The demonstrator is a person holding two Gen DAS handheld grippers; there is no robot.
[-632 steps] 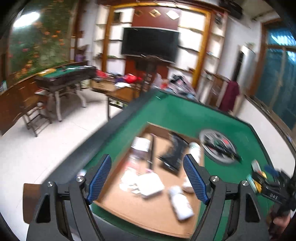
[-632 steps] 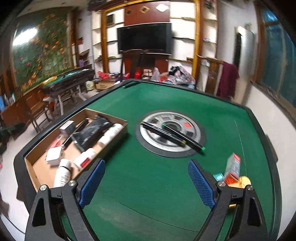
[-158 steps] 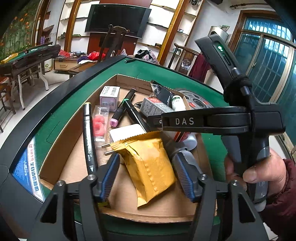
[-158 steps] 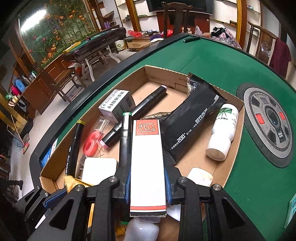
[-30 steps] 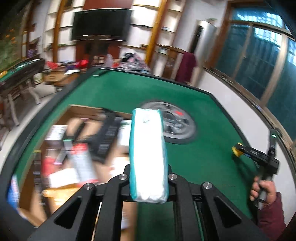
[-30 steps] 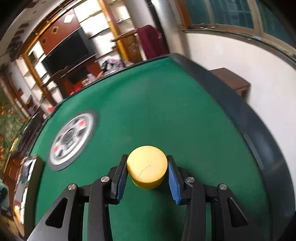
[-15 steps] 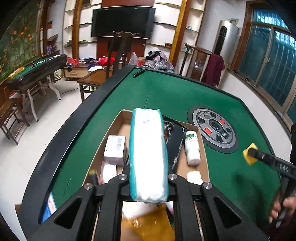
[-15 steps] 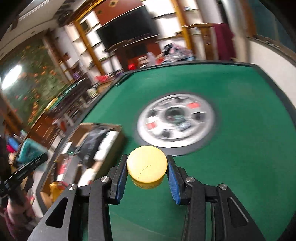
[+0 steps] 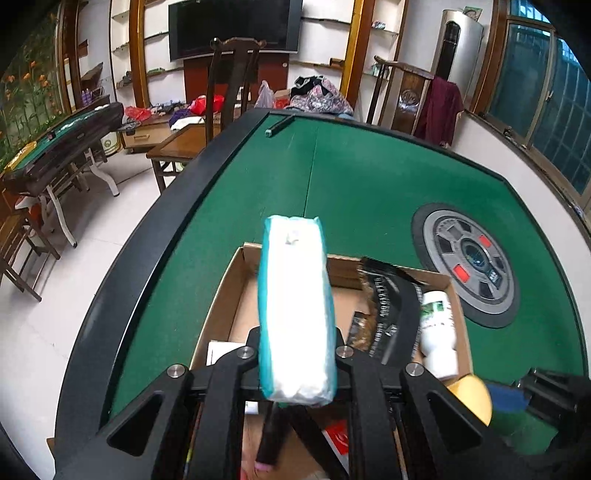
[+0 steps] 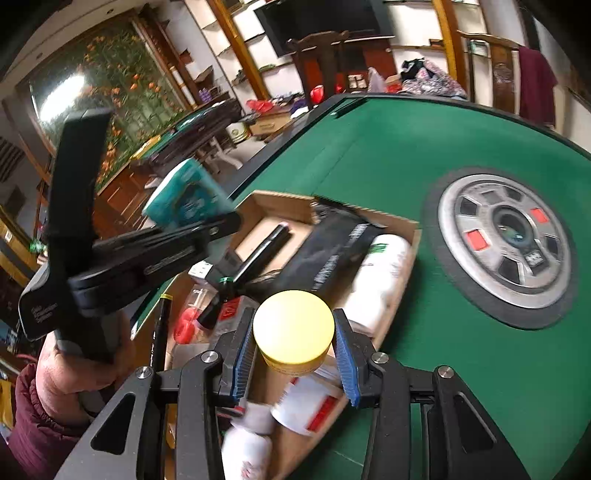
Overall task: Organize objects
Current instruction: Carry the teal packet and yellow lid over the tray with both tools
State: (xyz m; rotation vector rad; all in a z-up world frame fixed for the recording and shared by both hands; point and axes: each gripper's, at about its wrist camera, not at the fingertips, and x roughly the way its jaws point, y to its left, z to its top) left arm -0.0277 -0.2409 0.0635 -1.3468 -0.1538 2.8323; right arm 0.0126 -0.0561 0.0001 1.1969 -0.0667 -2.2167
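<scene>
Above cardboard box on green tabletop: left gripper fingers clamp tissue pack; right gripper fingers clamp yellow-lidded jar.

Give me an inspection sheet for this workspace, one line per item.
Surface: green felt table with a round centre panel.
Job's things: cardboard box holds a black pouch, white bottle, black marker and more, partly blurred.
Clutter: a dark pen at the table's far edge.
Grippers: left gripper shut on a tissue pack; right gripper shut on a yellow-lidded jar. Both are above the box.
Cables: nothing seen.
Surroundings: TV, wooden chair, second green table.
</scene>
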